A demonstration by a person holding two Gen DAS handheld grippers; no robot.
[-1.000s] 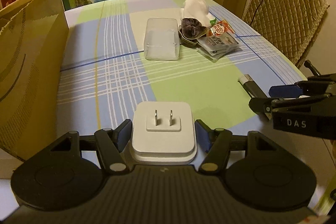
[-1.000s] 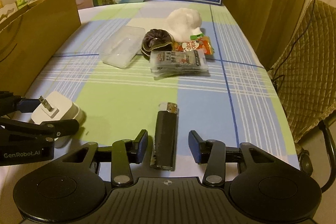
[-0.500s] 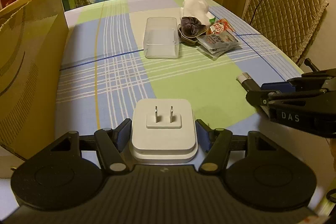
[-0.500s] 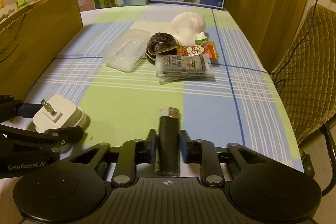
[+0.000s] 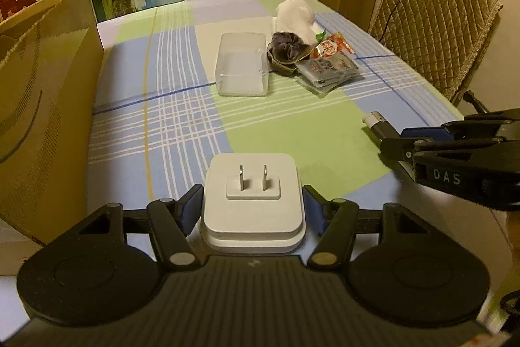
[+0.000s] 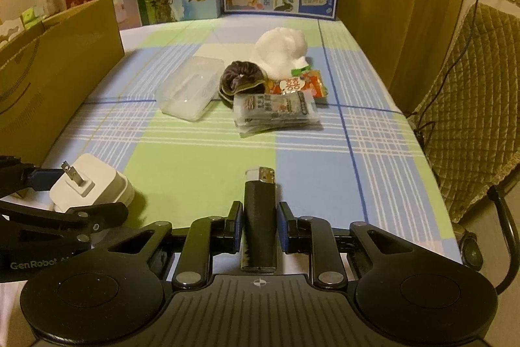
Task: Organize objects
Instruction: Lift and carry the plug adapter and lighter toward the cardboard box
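Checked tablecloth (image 5: 182,126): your left gripper (image 5: 253,210) clamps the white charger (image 5: 253,200), your right gripper (image 6: 259,226) grips the black lighter (image 6: 260,217) lengthwise along the fingers, and the clear box (image 5: 242,67) lies ahead, nearer the left.

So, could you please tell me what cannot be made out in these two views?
- Left wrist view: the lighter shows only its metal tip; the right claw covers its body.
- Right wrist view: the lighter's base passes under the claw's body.
- Both views: the snack packets' small print is too small to read.
- Both views: the charger plug's underside is hidden.
- Both views: the cardboard box's interior is hidden by its wall and cut off at the frame edge.
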